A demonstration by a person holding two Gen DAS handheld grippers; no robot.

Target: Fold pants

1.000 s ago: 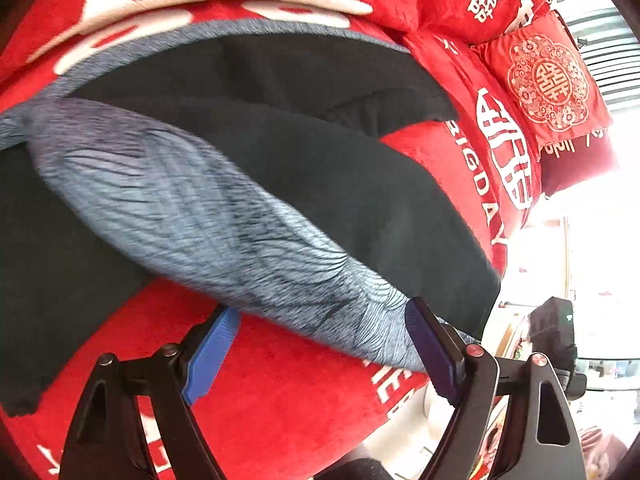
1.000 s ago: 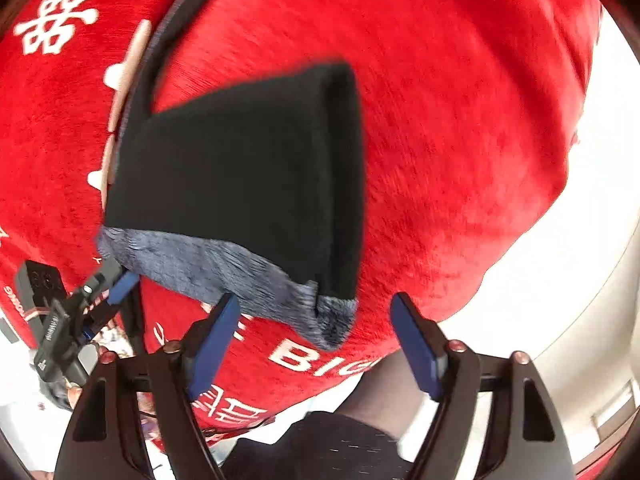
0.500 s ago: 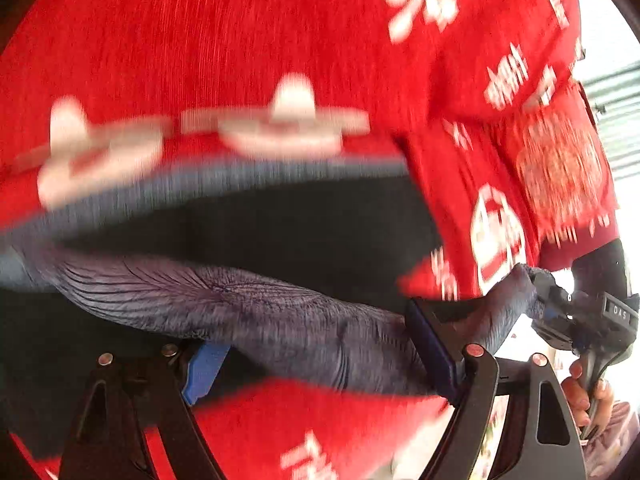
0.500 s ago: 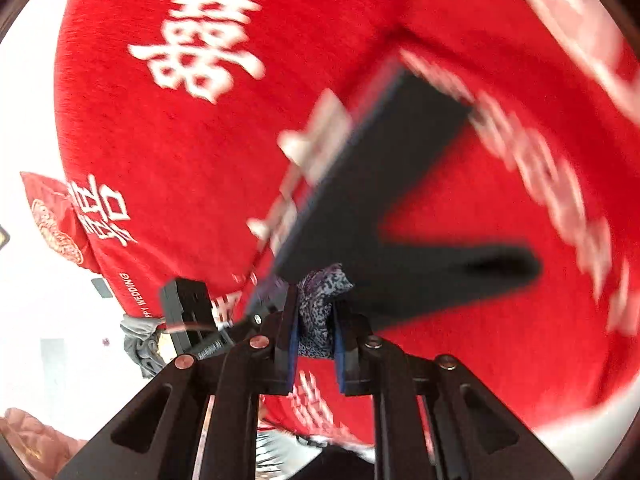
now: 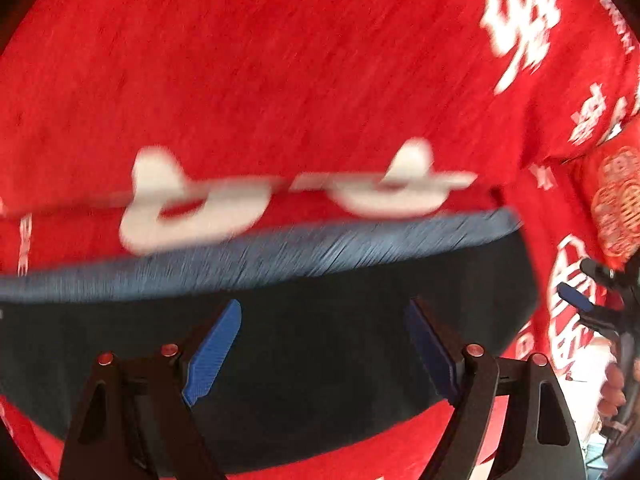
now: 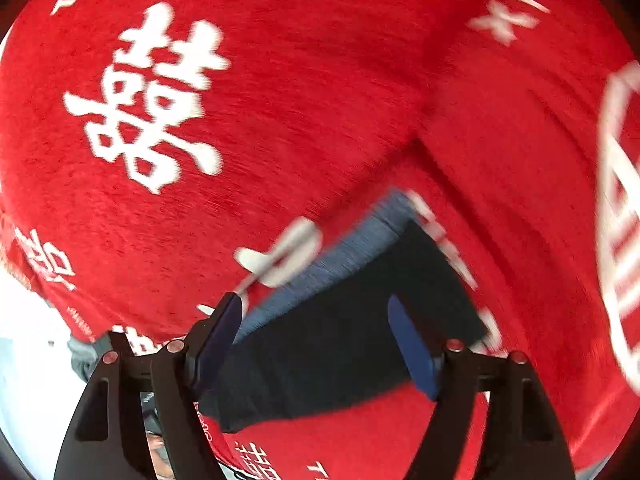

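Left wrist view: the left claw (image 5: pixel 320 344) stands spread wide, its blue pads (image 5: pixel 214 350) apart with nothing between them. The pants (image 5: pixel 320 360) lie flat directly beyond and beneath the claw, a dark panel with a blue-grey band along the far edge. They rest on a red blanket (image 5: pixel 280 80) printed with white characters and motifs. The frame is motion-blurred, so contact between pads and cloth cannot be confirmed. At the right edge the right claw (image 5: pixel 588 298) is partly visible beside the pants' right end; its state cannot be read from here. A red cushion (image 5: pixel 616 200) with a gold emblem sits at the far right.

Right wrist view: the right claw (image 6: pixel 316 336) is likewise spread, pads (image 6: pixel 412 348) well apart, gripping nothing. The pants (image 6: pixel 352 332) lie between and beyond the fingers as a folded dark strip running diagonally up to the right, with the blue-grey band on its left side. The red blanket (image 6: pixel 320 80) fills the rest of the frame, with a large white double-happiness character (image 6: pixel 148 100) at upper left.
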